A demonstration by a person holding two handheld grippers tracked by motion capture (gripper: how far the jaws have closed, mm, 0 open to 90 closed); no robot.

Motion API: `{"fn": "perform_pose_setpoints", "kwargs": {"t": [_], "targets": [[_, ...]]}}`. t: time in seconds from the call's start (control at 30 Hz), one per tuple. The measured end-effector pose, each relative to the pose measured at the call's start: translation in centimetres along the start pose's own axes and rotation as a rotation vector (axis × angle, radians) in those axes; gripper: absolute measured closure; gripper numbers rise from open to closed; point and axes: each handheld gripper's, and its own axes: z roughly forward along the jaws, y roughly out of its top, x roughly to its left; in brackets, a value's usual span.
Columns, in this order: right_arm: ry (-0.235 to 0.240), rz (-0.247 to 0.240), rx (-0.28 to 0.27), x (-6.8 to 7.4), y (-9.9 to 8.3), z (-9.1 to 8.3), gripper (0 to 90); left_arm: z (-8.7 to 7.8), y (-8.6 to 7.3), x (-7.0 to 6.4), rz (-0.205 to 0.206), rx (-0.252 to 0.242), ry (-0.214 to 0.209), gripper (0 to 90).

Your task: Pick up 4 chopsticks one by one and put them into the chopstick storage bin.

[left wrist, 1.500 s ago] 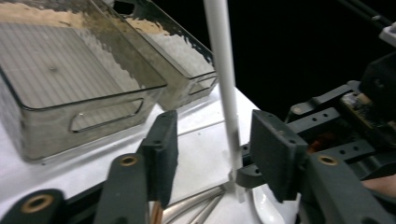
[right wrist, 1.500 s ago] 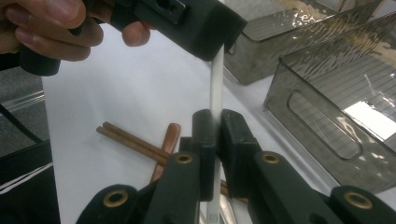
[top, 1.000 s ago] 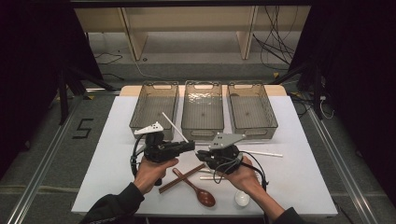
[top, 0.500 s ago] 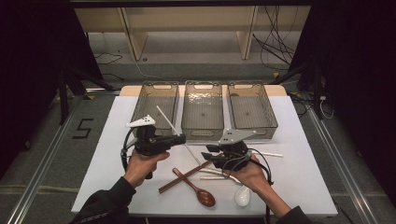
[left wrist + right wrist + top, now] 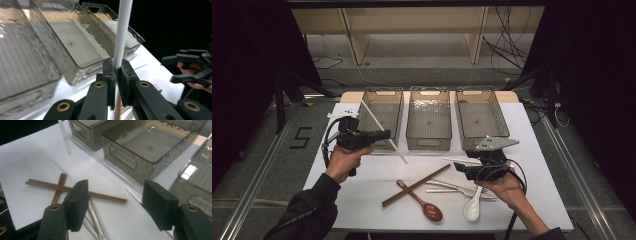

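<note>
Only a "5" (image 5: pixel 300 137) marks the floor beside the table (image 5: pixel 362 200)

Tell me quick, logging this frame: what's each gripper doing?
Left gripper: closed on the white chopstick.
Right gripper: open, holding nothing.

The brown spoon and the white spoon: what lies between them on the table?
Between brown spoon and white spoon, high view: a silver fork and bare table.

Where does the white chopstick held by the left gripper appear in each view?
High view: white chopstick slants across the left bin, left of centre.
Left gripper view: it rises upright between the fingers, centre.
Right gripper view: its tip, top left.
Shared landmark: the middle bin.
</note>
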Motion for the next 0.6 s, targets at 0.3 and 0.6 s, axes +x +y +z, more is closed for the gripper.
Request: {"fn": "perform_pose_setpoints", "kwargs": {"t": [0.3, 0.6], "targets": [[-0.030, 0.031, -0.011, -0.7, -0.9, -1.1, 34.5, -0.2, 2.5, 1.4, 0.008, -0.003, 0.056, 84.2], [-0.020, 0.042, -0.003, -0.7, -1.0, -0.9, 32.2, -0.5, 5.5, 3.0, 0.001, -0.009, 0.112, 84.2]]}}
